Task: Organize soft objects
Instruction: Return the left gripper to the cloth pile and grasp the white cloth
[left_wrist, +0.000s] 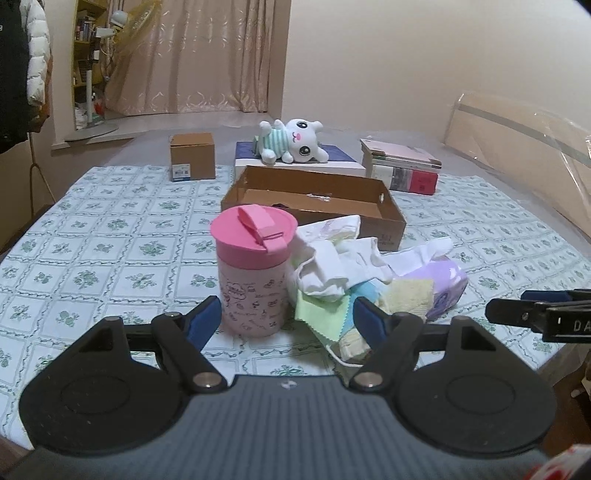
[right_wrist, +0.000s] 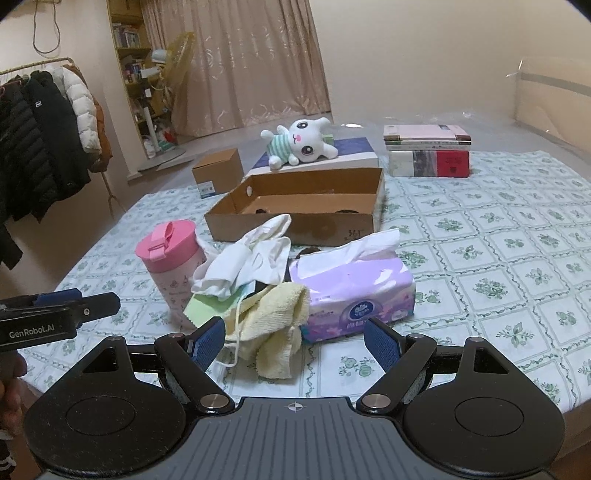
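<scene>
On the left gripper (right_wrist: 77, 306) "GenRobot.AI" reads; "361" marks the cardboard tray (right_wrist: 295, 221). Both it and the right gripper (right_wrist: 295, 338) gape wide, holding nothing.

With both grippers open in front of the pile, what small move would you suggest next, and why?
Probably ease the right gripper forward and down onto the yellow towel. It lies nearest, at the front of the soft pile, directly between the open jaws, and the open cardboard box behind waits to receive it. The left gripper faces the pink cup instead.
</scene>
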